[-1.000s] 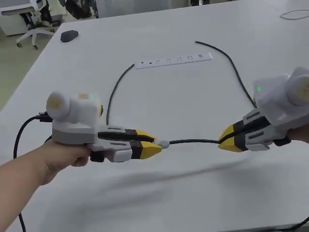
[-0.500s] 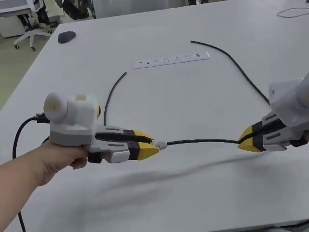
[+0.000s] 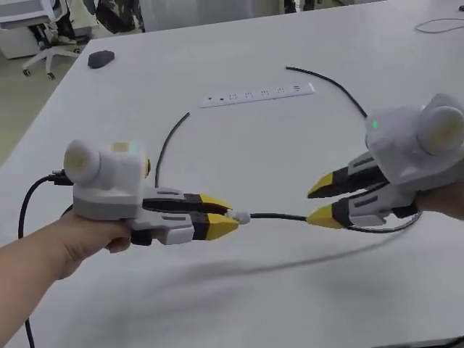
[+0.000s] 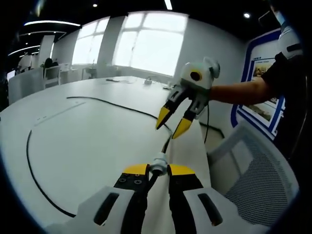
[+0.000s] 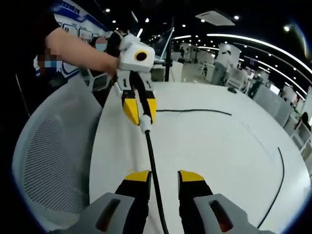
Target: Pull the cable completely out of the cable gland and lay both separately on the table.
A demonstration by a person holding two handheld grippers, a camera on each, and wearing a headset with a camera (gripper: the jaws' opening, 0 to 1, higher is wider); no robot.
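Right hand-held gripper (image 3: 312, 205) reopened; cable (image 3: 275, 216) between jaws.

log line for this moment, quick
left tongs: shut on small white plastic cable gland | right tongs: open, astride thin black cable | cable not yet out of gland

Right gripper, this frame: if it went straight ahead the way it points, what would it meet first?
Probably the cable gland, clamped at the tips of the left gripper. The cable runs between the open jaws of the right gripper straight toward it, though depth is hard to judge.
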